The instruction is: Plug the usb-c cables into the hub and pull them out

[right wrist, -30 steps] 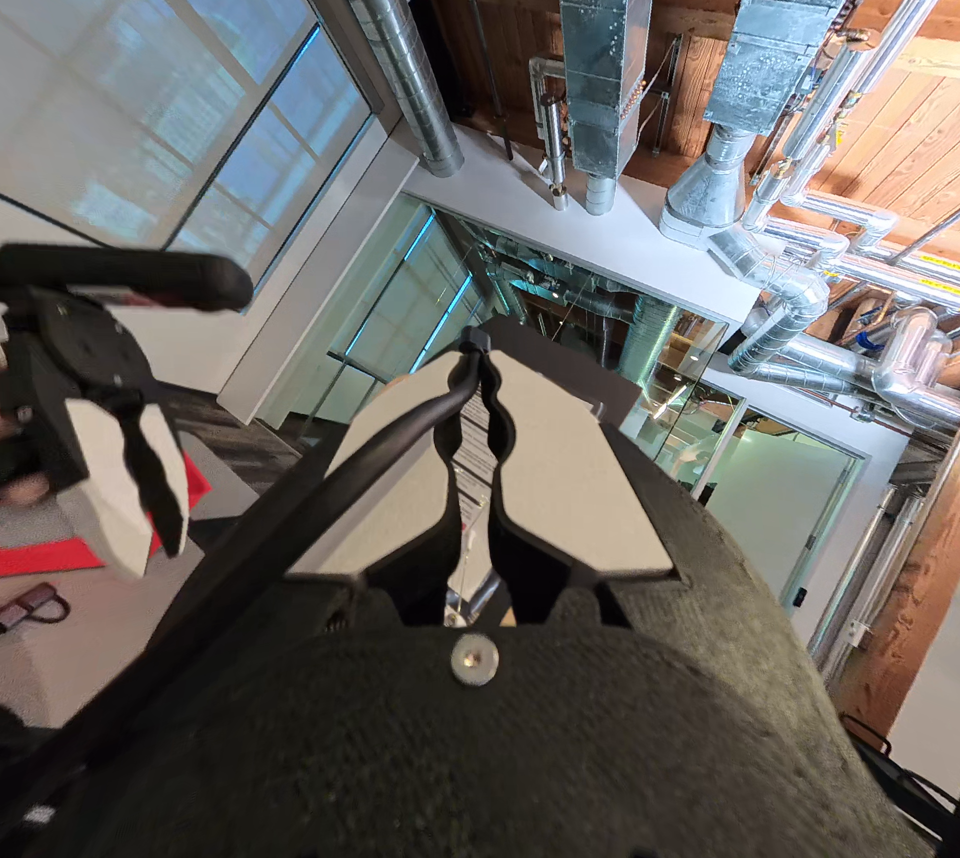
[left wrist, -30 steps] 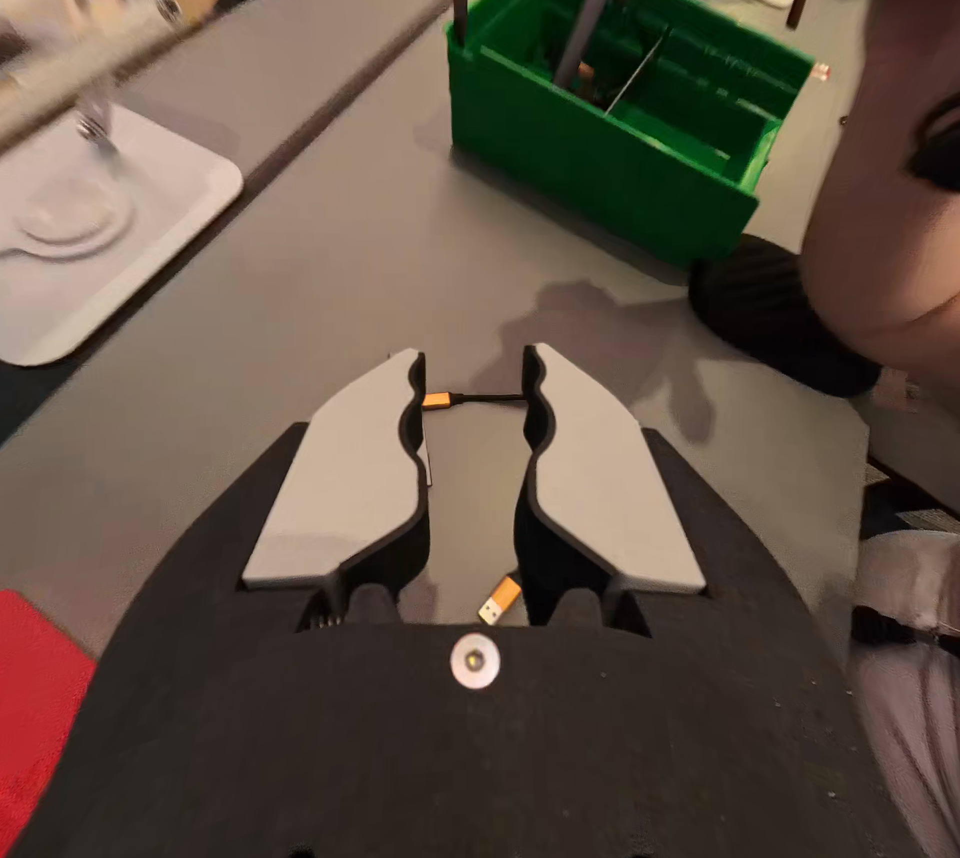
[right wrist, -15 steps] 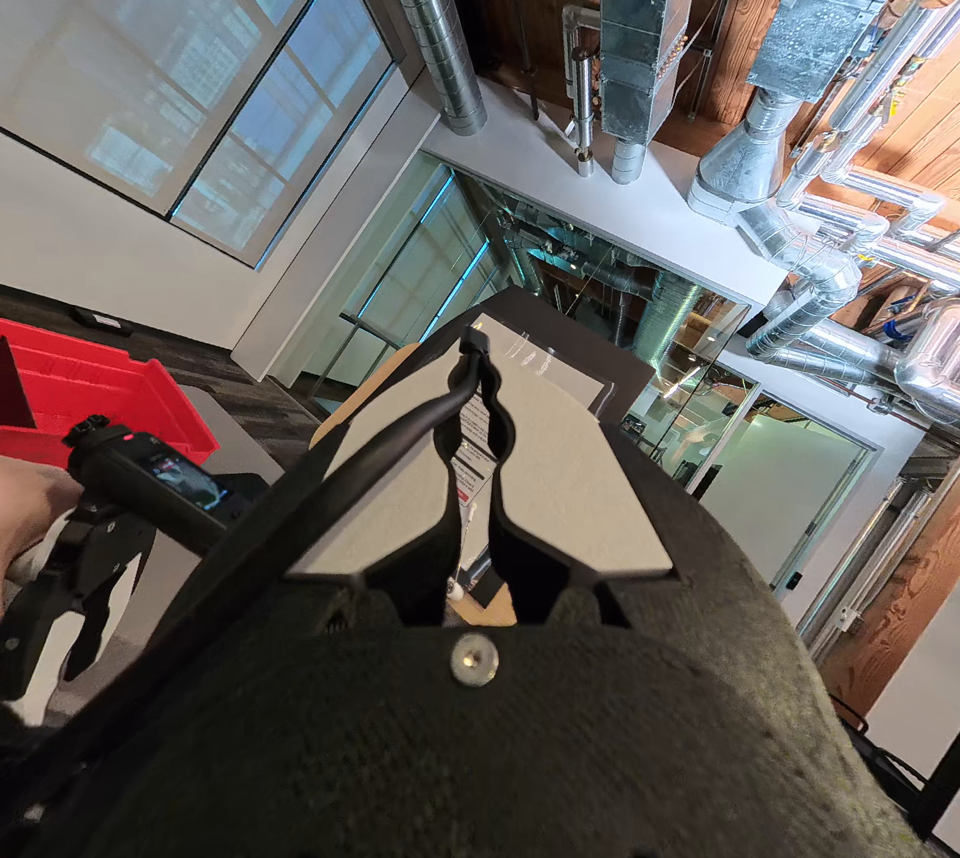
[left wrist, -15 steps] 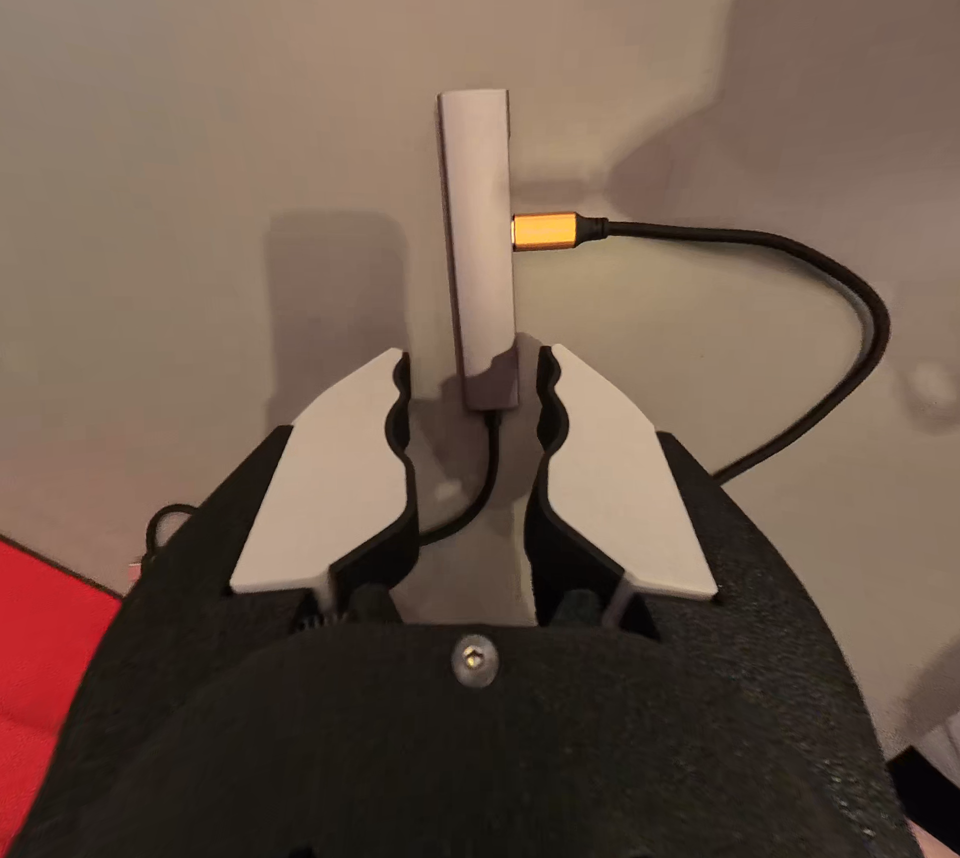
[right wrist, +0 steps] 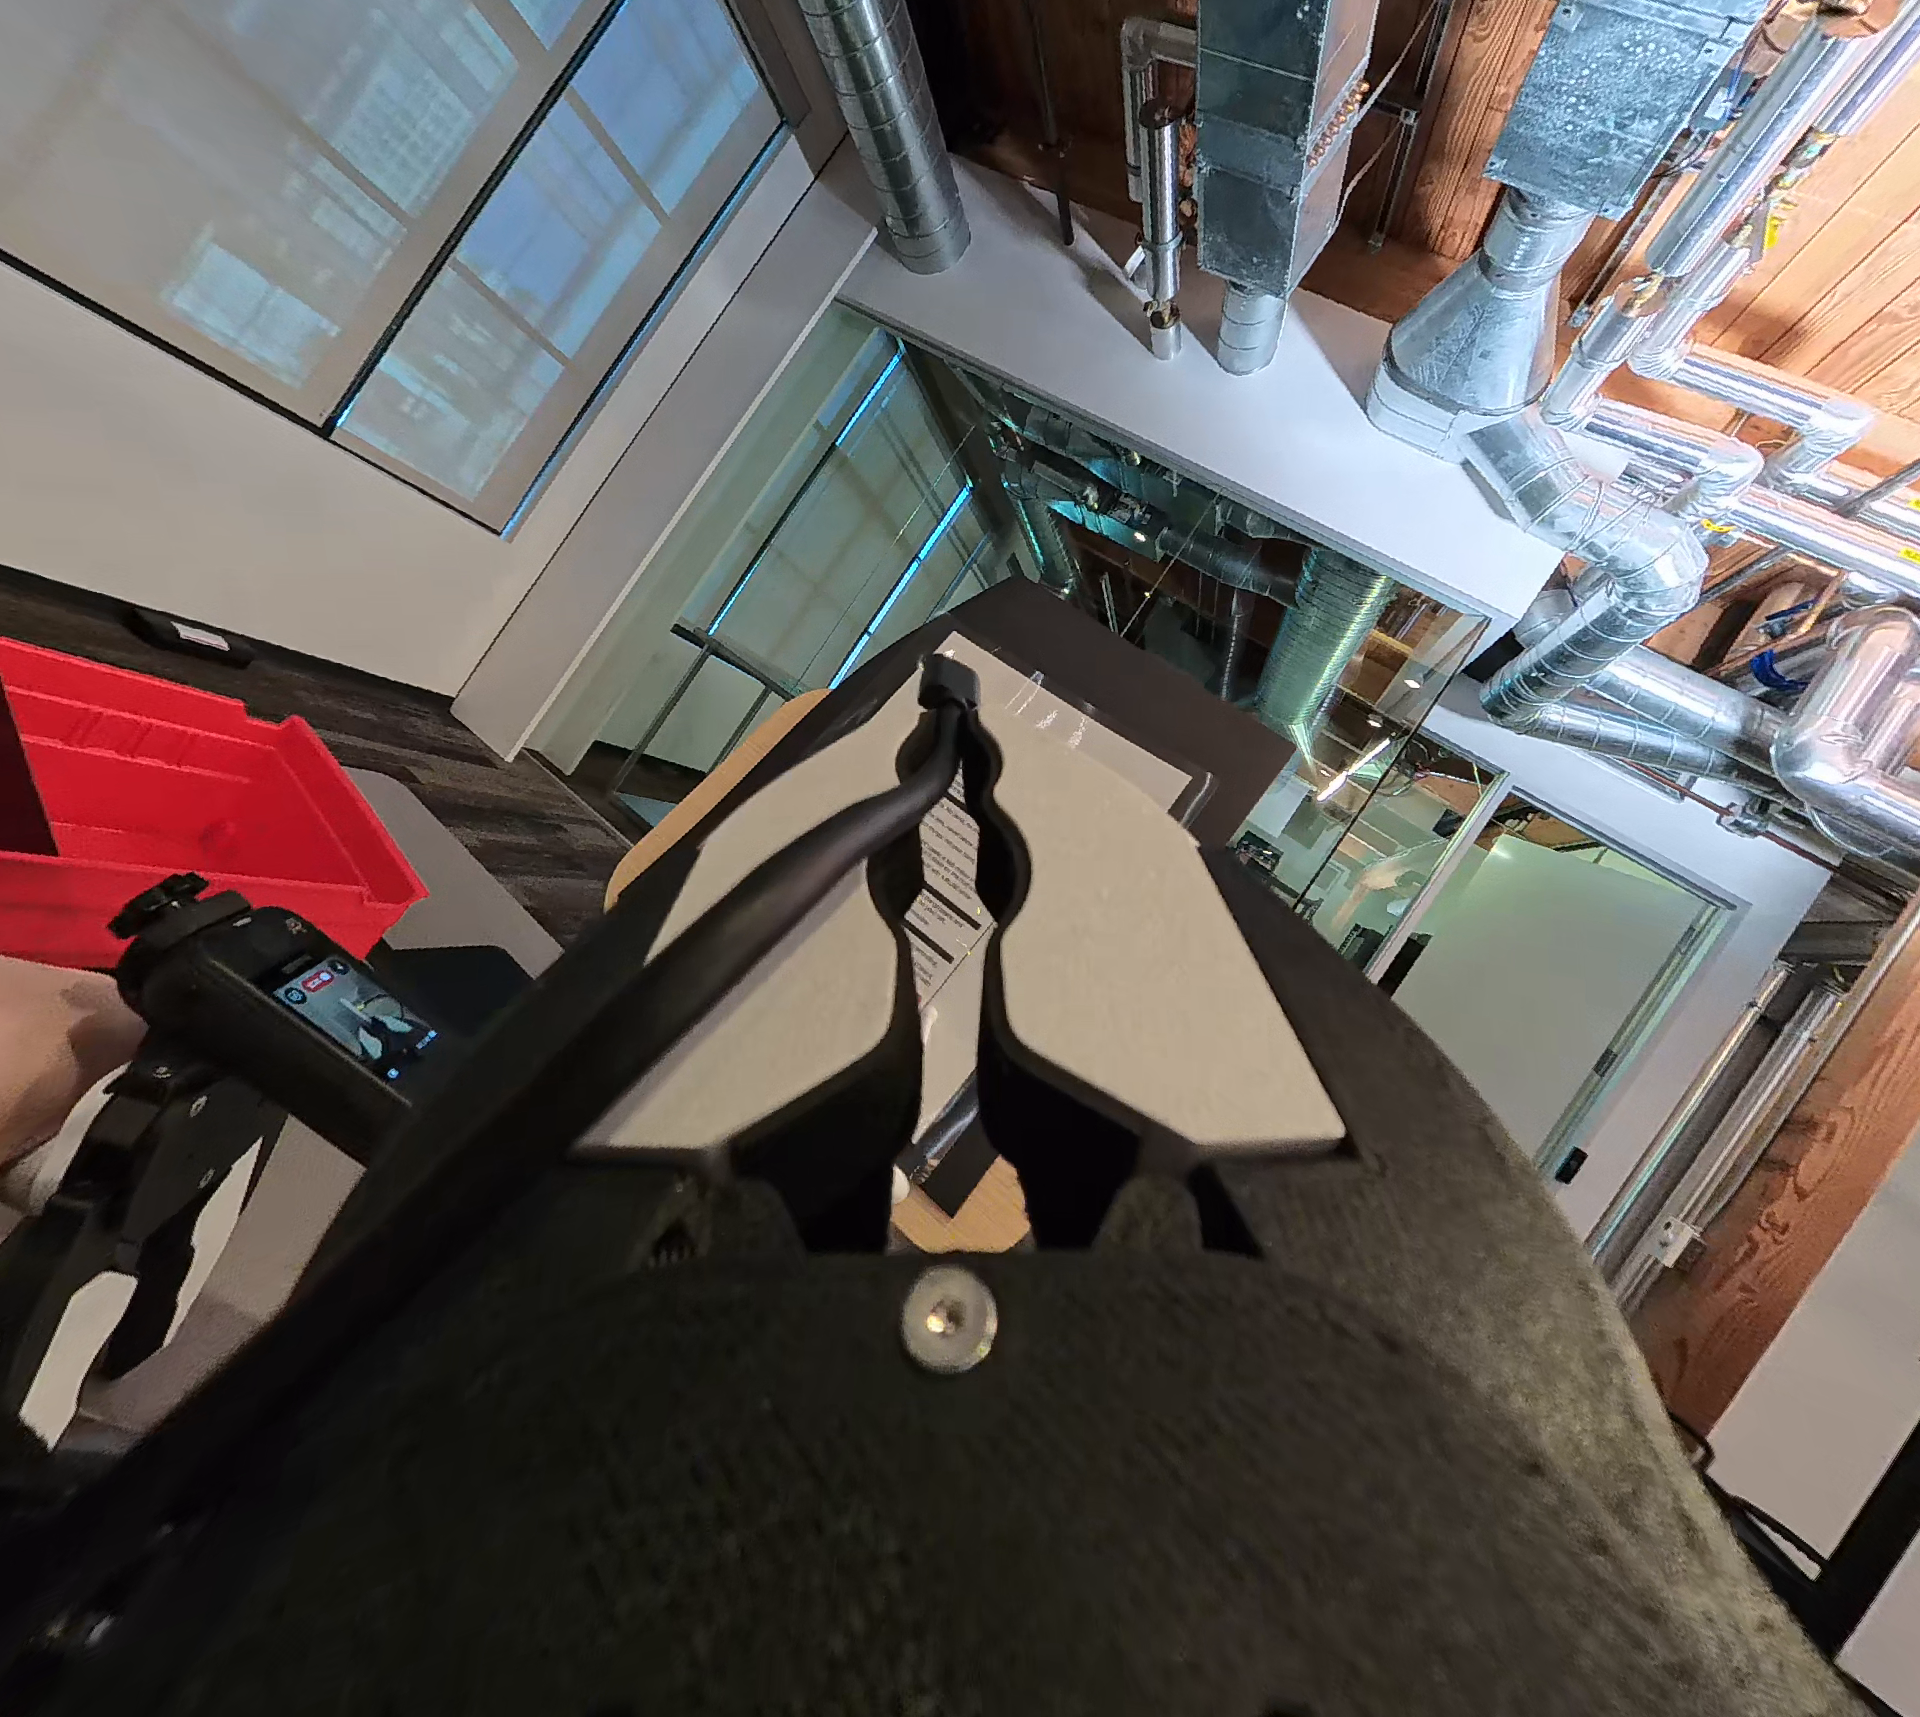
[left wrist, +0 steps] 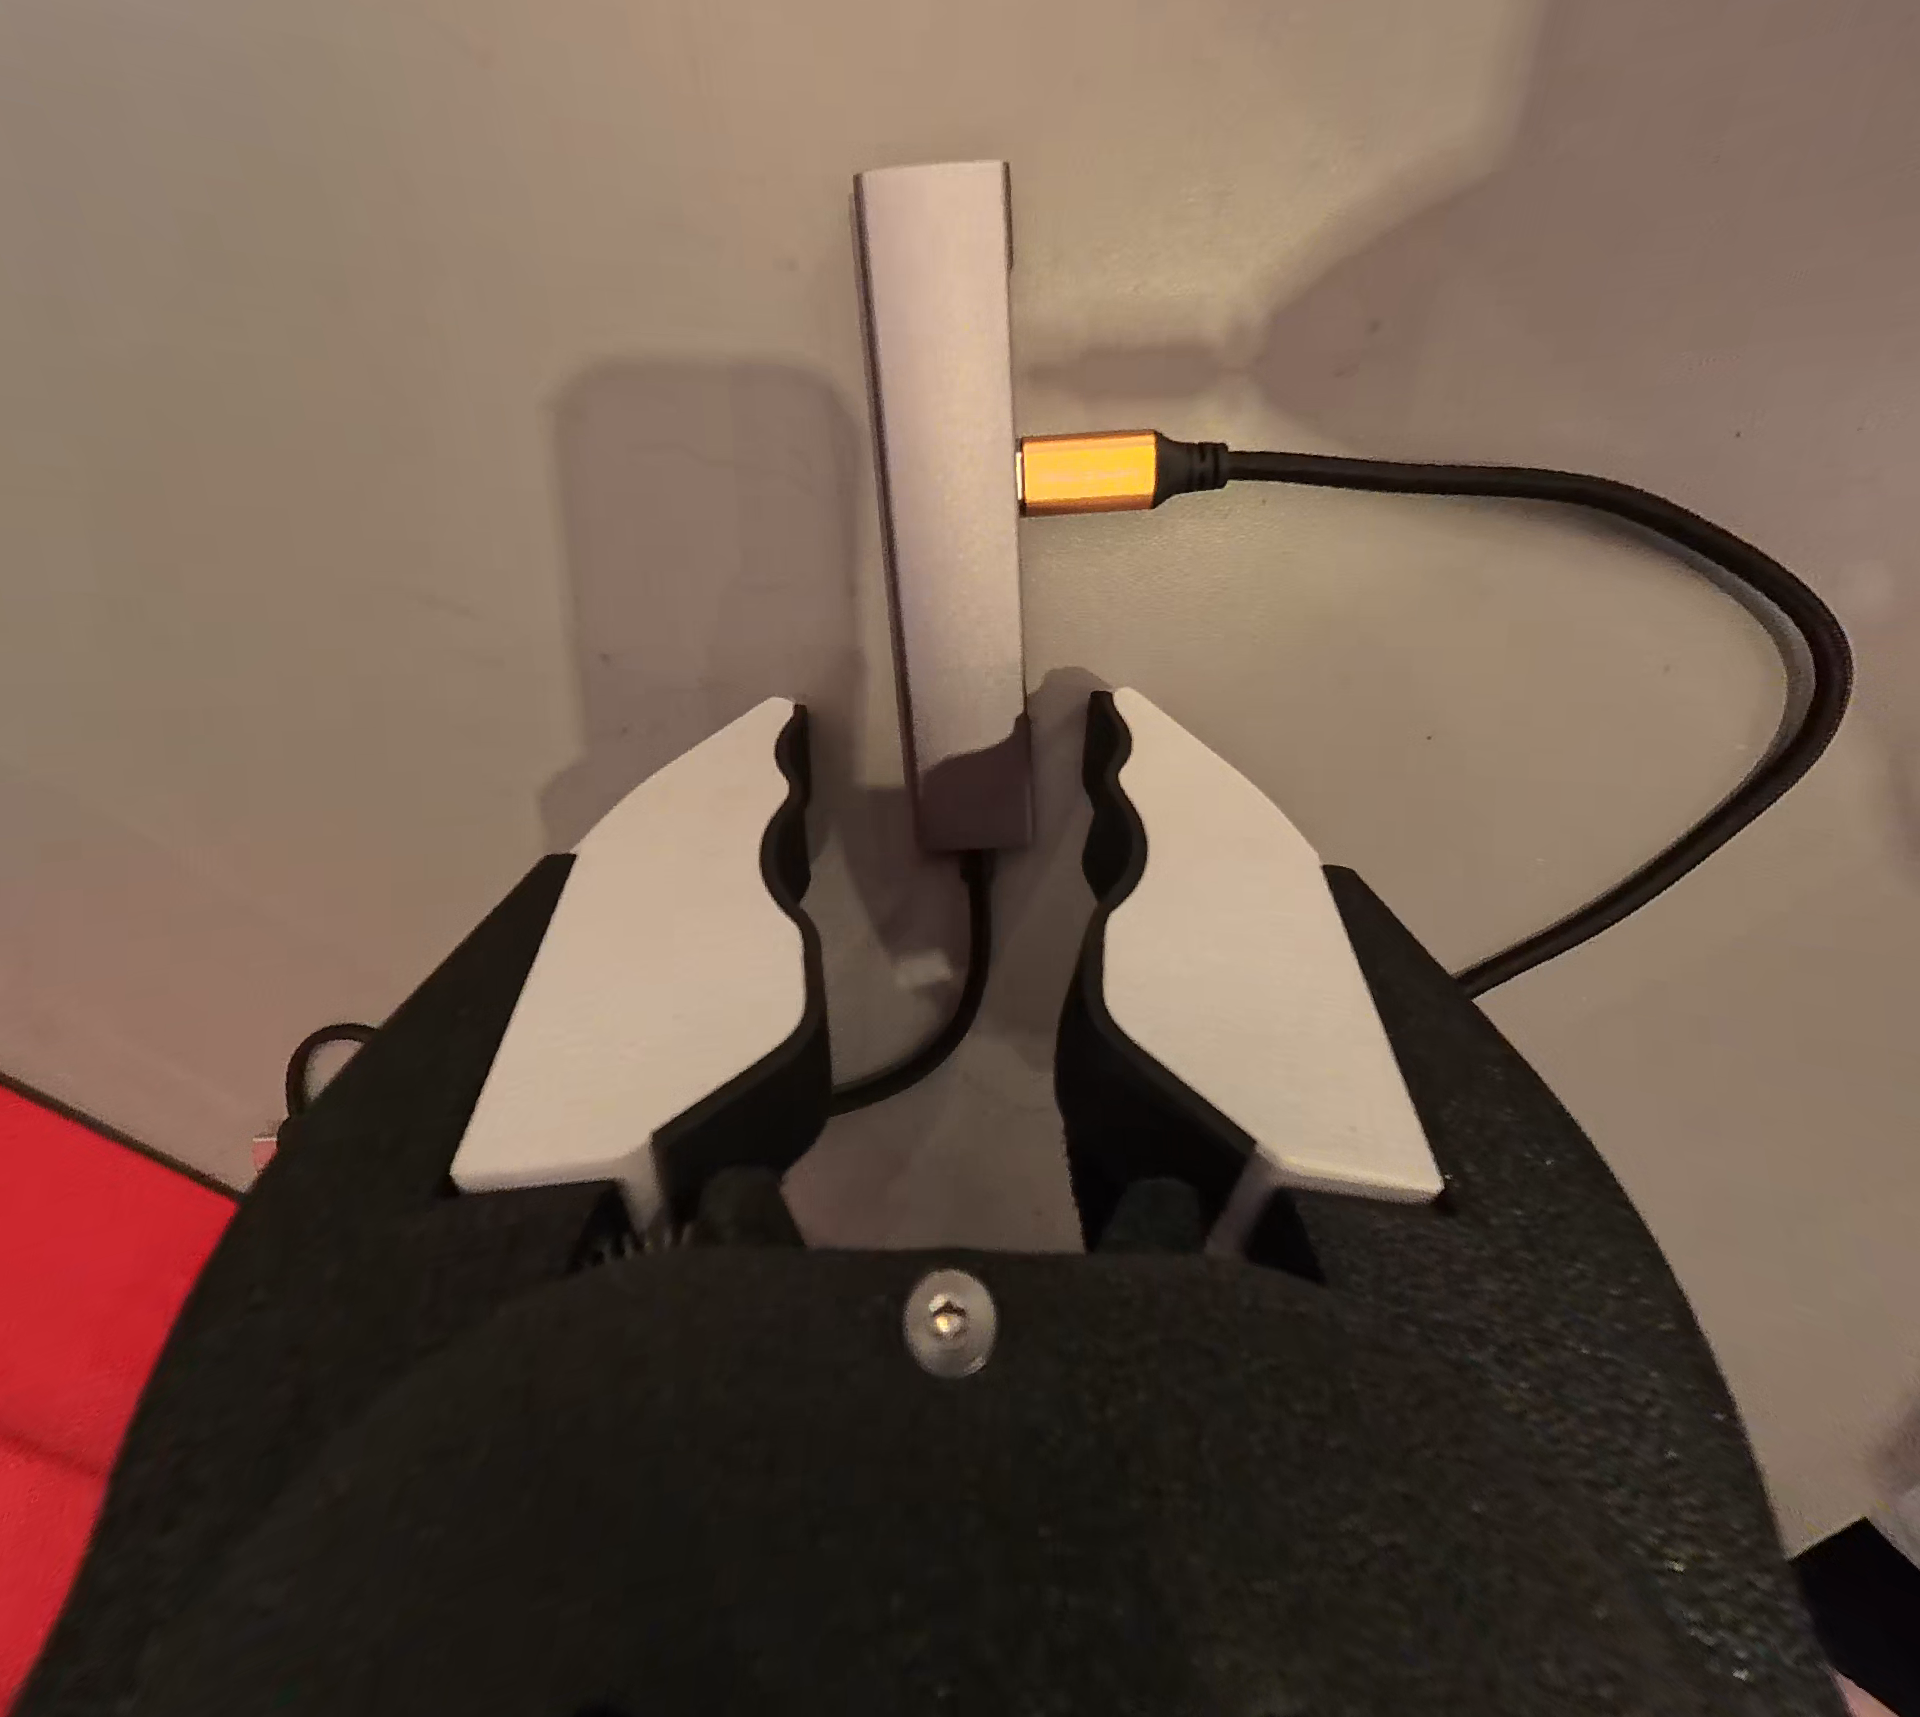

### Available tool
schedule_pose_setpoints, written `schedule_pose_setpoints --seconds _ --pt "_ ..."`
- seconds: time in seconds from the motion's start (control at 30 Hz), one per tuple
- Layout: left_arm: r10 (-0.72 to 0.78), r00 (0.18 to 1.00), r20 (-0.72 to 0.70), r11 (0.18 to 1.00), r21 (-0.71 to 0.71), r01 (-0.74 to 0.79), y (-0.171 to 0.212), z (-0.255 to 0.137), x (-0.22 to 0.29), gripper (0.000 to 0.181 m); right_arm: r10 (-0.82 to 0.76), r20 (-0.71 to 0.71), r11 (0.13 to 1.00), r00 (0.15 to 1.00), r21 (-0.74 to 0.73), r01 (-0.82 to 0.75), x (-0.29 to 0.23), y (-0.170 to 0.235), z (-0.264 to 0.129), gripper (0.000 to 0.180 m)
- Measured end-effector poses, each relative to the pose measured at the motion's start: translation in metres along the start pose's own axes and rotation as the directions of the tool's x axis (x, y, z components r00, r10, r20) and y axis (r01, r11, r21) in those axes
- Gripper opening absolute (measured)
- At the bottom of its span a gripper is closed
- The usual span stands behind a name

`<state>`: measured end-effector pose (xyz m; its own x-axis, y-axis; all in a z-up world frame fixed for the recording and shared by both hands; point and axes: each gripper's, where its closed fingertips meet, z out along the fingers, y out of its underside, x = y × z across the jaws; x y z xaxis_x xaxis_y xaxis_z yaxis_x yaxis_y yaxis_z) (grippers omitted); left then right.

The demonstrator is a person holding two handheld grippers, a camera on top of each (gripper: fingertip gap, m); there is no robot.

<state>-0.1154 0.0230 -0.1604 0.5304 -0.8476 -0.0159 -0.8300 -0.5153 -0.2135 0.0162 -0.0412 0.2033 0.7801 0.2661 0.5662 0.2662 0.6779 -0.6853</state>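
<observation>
- Down on the grey table (left wrist: pixel 364 213), the silver hub (left wrist: pixel 951 504) lies flat, its near end between the spread fingers of the left gripper (left wrist: pixel 945 722), which touch nothing.
- One black cable (left wrist: pixel 1621 524) has its orange plug (left wrist: pixel 1086 472) seated in the hub's right side.
- Another thin cord (left wrist: pixel 961 971) leaves the hub's near end.
- Up in the air, the right gripper (right wrist: pixel 961 711) is clenched on a black cable (right wrist: pixel 790 878), its plug tip poking past the fingertips.
- At left sit a red bin (right wrist: pixel 187 794) and the left gripper (right wrist: pixel 156 1179).
</observation>
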Motion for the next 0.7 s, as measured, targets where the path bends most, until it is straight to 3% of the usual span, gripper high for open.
schedule_pose_setpoints --seconds 0.03,0.17,0.7 --pt "0.003 1.0 0.0 1.0 0.0 -0.003 0.0 -0.0001 0.0002 0.049 -0.003 -0.001 1.0 1.0 0.0 0.003 0.0002 0.0 0.0 0.005" --pt "0.038 0.999 0.005 0.999 -0.01 -0.038 0.0013 -0.001 0.0018 0.022 -0.002 -0.002 1.0 1.0 -0.004 0.002 0.0016 0.0008 -0.0001 0.005" --pt "0.009 1.0 -0.02 0.999 -0.035 -0.01 0.002 -0.0014 0.0017 0.022 -0.03 0.012 0.999 0.999 -0.027 0.03 -0.004 0.0082 0.0033 0.005"
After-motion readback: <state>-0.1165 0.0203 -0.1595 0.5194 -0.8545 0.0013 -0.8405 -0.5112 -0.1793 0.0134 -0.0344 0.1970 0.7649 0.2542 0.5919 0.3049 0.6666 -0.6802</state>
